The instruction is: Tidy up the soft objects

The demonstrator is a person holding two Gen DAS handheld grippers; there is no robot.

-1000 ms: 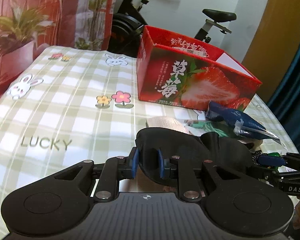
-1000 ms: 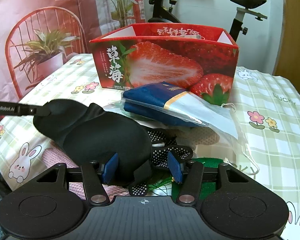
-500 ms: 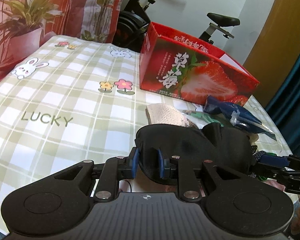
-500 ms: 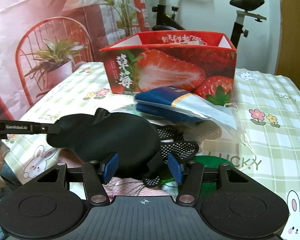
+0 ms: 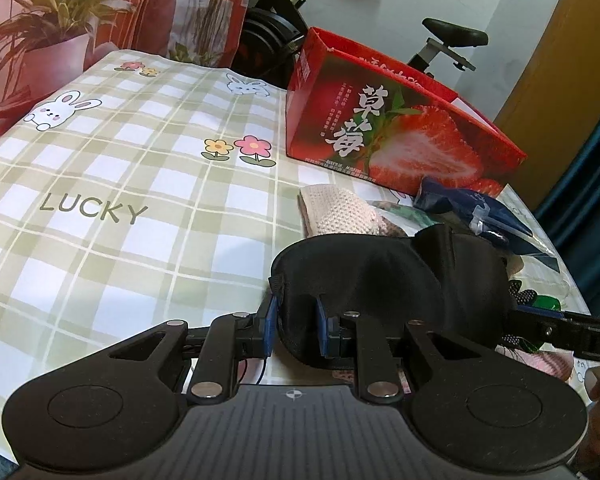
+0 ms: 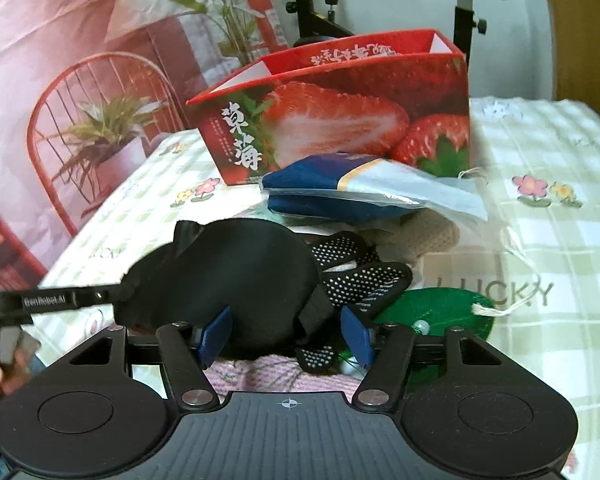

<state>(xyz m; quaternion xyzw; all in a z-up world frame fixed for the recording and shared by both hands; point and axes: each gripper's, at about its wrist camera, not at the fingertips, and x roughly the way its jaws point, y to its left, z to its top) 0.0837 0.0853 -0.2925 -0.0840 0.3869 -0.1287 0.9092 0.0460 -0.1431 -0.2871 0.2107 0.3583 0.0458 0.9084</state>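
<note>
Checked bunny tablecloth (image 5: 100, 184) carries a pile at five o'clock of the red strawberry carton (image 5: 380, 136). Left gripper (image 5: 296, 326) pinches the soft, light black padded eye mask (image 5: 380, 280) by its end. Right gripper (image 6: 288, 332) has just been opening, loosely straddling the mask's other end.

Right wrist view: eye mask (image 6: 236, 264) centre-left, w/ dotted gloves (image 6: 360, 276) just to its right. Mesh bag (image 6: 440, 312) lower right of gloves. Plastic-wrapped pack (image 6: 340, 196) above, in front of open box (image 6: 340, 120) at upper centre, all on tablecloth (image 6: 540, 240).
</note>
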